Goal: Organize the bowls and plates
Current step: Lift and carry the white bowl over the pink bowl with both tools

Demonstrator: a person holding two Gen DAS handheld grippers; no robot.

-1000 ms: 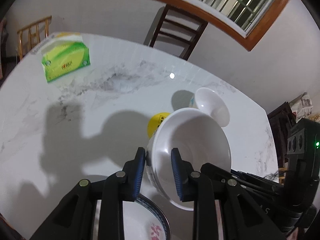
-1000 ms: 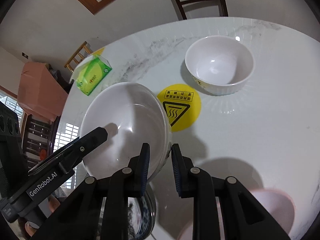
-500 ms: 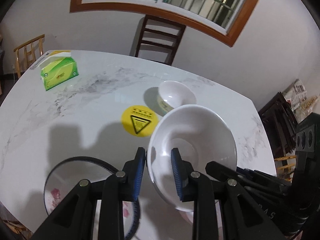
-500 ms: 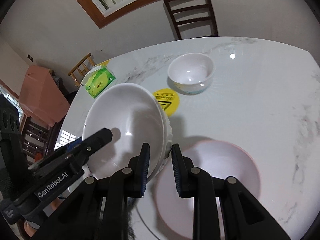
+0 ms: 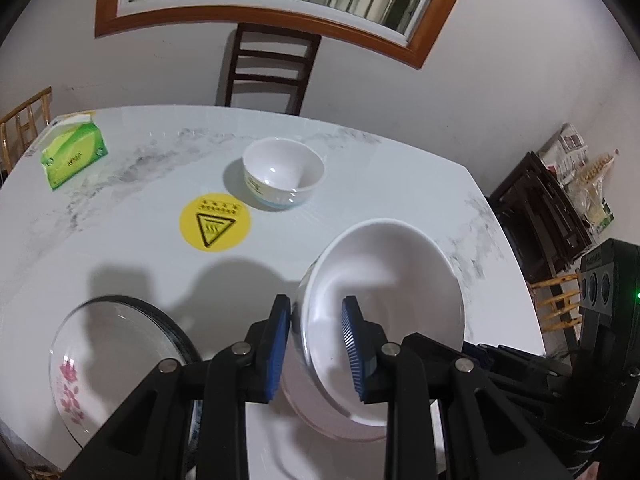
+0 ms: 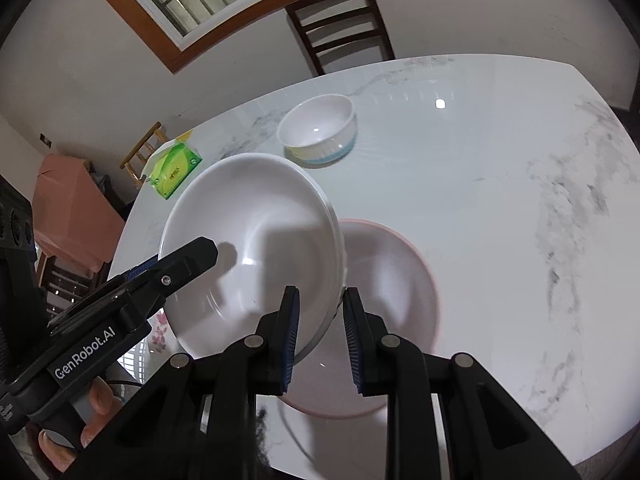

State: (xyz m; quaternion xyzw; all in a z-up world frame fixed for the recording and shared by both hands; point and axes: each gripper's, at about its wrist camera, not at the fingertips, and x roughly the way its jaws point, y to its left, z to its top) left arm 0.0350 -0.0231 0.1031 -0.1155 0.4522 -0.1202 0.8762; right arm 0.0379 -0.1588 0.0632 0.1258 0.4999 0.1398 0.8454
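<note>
A: Item one, large white bowl (image 5: pixel 384 304). Location?

B: Off the table (image 6: pixel 500 200), tilted, carried between two claws. The left gripper (image 5: pixel 316 344) clenches one side of its rim, one pad inside, one outside. The right gripper (image 6: pixel 320 340) grasps the opposite side of the rim the same way.

A: Item two?

B: Pink plate (image 6: pixel 392 280), flat on the table just beyond the right gripper's fingertips, partly under the bowl. Item three, glass plate with a pink flower print (image 5: pixel 112 352), on the table to the left of the left gripper. Item four, small white bowl (image 5: pixel 282 178), well ahead of both claws, standing upright beside a yellow warning sticker (image 5: pixel 216 220). Item five, green tissue box (image 5: pixel 74 152), far ahead and to the left, not part of the job.

A: Hazards, listed.

B: First: each grip is a thin pinch on a smooth glazed rim. If the two hands drift apart or twist unevenly, the rim could likely slide out of one pair of pads and the bowl would swing from the other.

A: Second?

B: The bowl hangs tilted. Lowered like that, its low edge would probably strike the pink plate first and chip or skid it.

A: Third?

B: Release order. If one claw lets go before the base sits flat, the bowl may tip and roll toward the table edge near the claws.
</note>
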